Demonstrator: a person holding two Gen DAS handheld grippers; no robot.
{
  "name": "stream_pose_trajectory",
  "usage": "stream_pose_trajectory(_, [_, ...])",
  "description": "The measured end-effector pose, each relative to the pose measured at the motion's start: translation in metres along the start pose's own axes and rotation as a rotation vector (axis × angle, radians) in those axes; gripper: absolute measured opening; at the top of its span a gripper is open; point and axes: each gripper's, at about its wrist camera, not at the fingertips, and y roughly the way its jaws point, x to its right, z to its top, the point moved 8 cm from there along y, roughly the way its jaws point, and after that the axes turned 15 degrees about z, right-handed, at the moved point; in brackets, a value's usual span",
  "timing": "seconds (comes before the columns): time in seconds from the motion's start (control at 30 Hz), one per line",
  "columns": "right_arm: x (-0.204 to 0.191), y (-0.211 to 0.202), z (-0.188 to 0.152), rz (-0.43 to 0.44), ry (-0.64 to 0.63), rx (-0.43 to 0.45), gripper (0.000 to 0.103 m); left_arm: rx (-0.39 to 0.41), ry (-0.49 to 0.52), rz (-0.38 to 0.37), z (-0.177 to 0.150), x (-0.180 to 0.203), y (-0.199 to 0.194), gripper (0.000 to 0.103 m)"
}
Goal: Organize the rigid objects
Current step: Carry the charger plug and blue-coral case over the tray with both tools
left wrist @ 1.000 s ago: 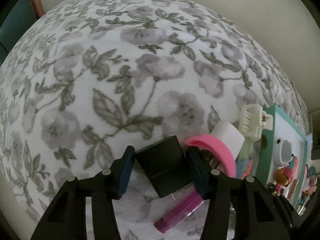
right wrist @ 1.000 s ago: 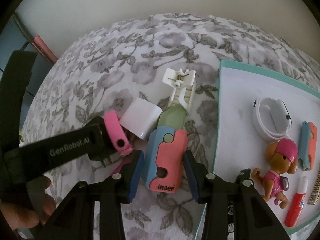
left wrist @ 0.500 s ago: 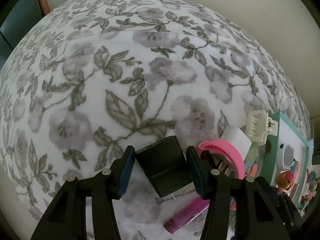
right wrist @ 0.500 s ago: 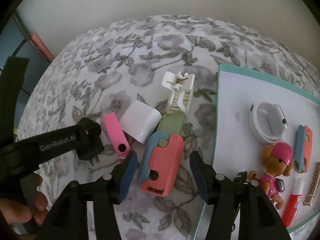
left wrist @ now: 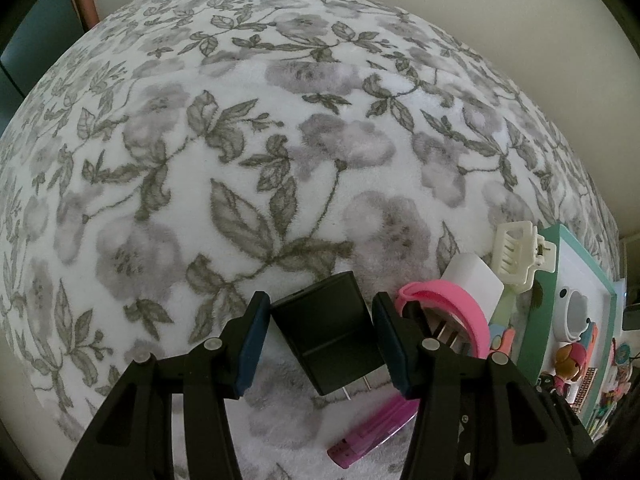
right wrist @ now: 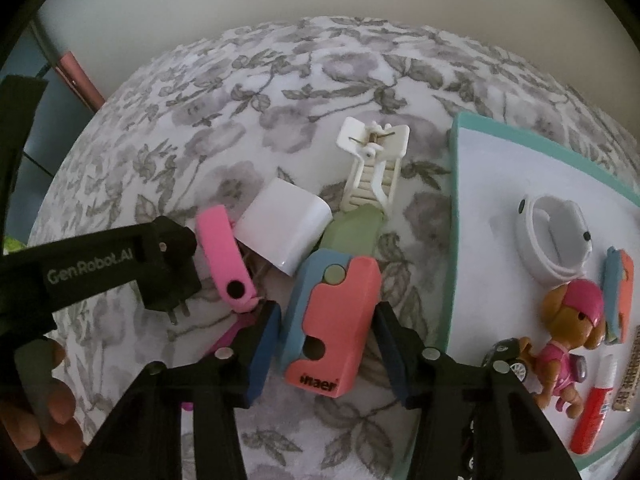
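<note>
The left gripper (left wrist: 322, 330) clamps the black charger (left wrist: 328, 332) above the floral blanket (left wrist: 240, 140). The right gripper (right wrist: 326, 338) has just been closing around the pink-and-blue case (right wrist: 330, 320) beside the tray (right wrist: 454, 220)'s left edge; contact is unclear. Squeeze squarely before lifting. Only the right view shows a hand (right wrist: 48, 404).

Cluttered floral blanket (left wrist: 280, 140), teal-rimmed tray (right wrist: 454, 200)
</note>
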Motion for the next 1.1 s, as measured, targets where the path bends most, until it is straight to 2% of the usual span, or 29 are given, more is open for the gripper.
stream_pose_trajectory(0.2, [-0.001,0.001,0.000,-0.013,-0.002,0.002,0.049,0.003,-0.010,-0.014,0.001,0.002,-0.001,0.053])
stream_pose_trajectory(0.6, [-0.002,-0.021,0.001,0.002,0.004,0.038,0.046,0.082,-0.014,-0.030,0.015,0.007,-0.029,0.049])
stream_pose_trajectory(1.1, [-0.007,-0.087,0.014,0.059,0.037,0.192,0.046,0.286,0.022,-0.053,0.030,0.012,-0.102,0.049])
